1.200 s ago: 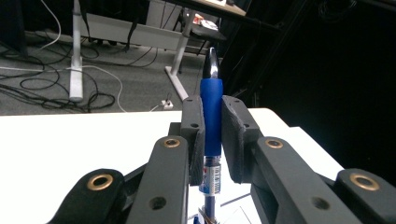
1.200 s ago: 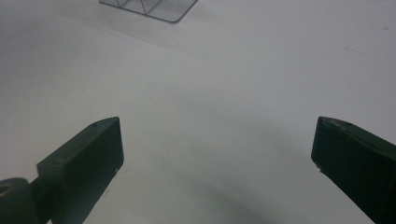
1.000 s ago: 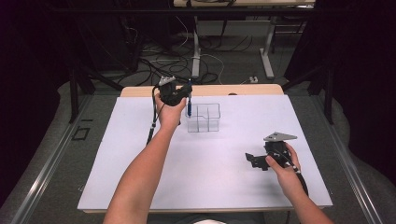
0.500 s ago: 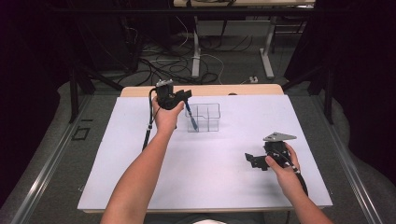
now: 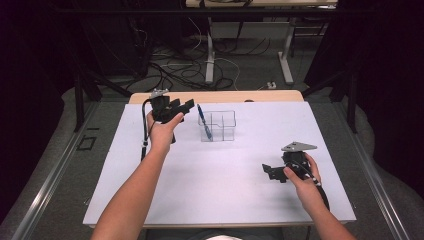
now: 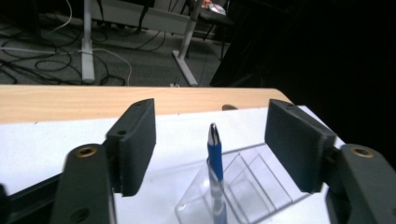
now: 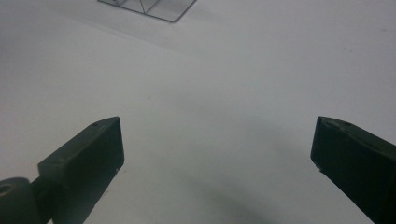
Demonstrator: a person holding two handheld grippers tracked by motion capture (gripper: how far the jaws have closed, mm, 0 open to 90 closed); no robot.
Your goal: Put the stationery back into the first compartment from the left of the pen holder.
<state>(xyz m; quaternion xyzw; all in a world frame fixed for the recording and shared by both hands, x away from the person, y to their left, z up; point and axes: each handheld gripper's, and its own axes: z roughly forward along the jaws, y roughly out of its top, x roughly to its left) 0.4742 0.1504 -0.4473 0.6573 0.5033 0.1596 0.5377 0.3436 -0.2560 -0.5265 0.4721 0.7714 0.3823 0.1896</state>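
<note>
Pen [image 5: 205, 122] leaning in clear organizer [image 5: 220, 126] | left gripper [image 5: 181, 106] beside it, jaws spread, empty

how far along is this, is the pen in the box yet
Looks done: the blue pen with a silver tip stands leaning in the clear plastic divided box. In hand: nothing; the left gripper, jaws open, sits beside it, and the right gripper rests open on the white table. Nothing visibly left.

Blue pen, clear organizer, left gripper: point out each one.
blue pen [image 6: 215, 156], left gripper view, on its blue barrel.
clear organizer [image 5: 226, 121], high view, on its right-hand wall.
left gripper [image 5: 184, 106], high view, midway between the tips of its open jaws.
</note>
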